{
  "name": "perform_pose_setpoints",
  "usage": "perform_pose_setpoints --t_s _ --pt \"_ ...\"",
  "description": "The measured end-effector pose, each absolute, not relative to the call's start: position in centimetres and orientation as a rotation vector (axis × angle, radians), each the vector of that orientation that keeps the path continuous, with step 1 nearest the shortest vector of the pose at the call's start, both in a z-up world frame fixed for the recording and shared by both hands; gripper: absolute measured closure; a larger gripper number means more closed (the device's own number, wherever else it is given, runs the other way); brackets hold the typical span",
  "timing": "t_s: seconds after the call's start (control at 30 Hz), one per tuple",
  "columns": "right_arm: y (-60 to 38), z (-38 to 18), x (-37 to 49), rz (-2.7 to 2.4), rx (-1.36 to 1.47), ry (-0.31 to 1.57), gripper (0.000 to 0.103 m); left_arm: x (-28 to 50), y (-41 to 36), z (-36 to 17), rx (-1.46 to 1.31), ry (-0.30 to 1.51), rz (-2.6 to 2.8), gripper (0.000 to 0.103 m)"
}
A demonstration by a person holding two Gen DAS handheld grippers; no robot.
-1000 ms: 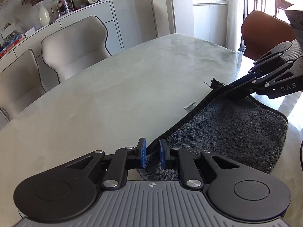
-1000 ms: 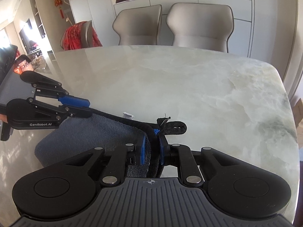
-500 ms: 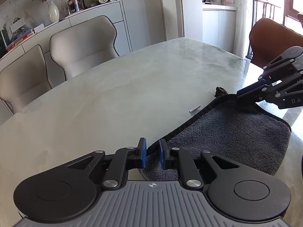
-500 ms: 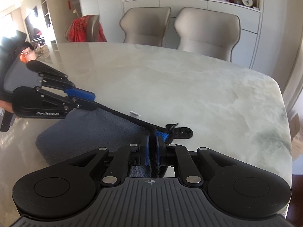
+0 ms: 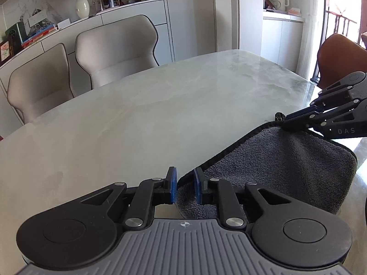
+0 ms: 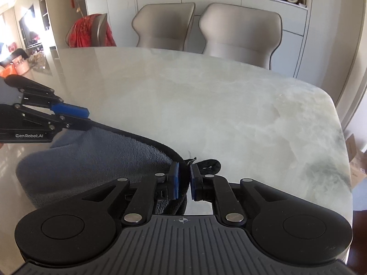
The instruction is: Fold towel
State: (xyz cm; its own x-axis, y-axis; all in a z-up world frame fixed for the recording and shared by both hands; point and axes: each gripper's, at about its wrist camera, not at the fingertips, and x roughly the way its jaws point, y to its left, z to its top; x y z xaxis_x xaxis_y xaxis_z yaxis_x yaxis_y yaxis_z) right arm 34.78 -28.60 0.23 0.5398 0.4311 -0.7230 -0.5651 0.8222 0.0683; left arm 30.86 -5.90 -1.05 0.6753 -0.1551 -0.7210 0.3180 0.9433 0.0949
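Note:
A dark grey towel (image 5: pixel 275 169) with a black hem hangs in a fold over the marble table, held by its top edge. My left gripper (image 5: pixel 185 186) has its blue pads a little apart with the towel's corner between them. My right gripper (image 6: pixel 183 181) stands the same way at the other corner, by the towel's black hanging loop (image 6: pixel 209 166). The towel (image 6: pixel 91 155) sags between the two grippers. Each gripper shows in the other's view, the right one (image 5: pixel 286 120) and the left one (image 6: pixel 84 119).
The pale marble table (image 5: pixel 160 114) stretches ahead. Two beige chairs (image 5: pixel 114 52) stand at its far side before a white sideboard. A brown chair (image 5: pixel 339 55) is at the right end. A chair with red cloth (image 6: pixel 89 32) stands far left.
Both grippers have lifted the towel's top edge higher off the table and both pairs of pads have spread slightly. The small white tag on the table is no longer visible.

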Motion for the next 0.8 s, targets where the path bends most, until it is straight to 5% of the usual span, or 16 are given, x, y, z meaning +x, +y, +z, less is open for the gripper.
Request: perform_pose_setpoints --t_s 0.07,0.13,0.27,0.8 --pt "-29.1 0.5 34.5 0.566 -0.168 0.793 0.069 30.8 -5.9 -0.6 0.225 0.778 -0.262 0.082" --pt "-29.9 1.3 33.9 0.534 -0.144 0.765 0.067 30.4 -5.9 0.3 0.228 0.744 -0.256 0.08" --pt "-30.2 2.9 31.1 0.501 -0.111 0.709 0.066 29.2 -6.6 2.2 0.226 0.677 -0.234 0.058" --pt "-28.5 1.8 23.3 0.607 0.012 0.805 0.055 23.9 -10.2 1.4 0.029 0.87 -0.137 0.042"
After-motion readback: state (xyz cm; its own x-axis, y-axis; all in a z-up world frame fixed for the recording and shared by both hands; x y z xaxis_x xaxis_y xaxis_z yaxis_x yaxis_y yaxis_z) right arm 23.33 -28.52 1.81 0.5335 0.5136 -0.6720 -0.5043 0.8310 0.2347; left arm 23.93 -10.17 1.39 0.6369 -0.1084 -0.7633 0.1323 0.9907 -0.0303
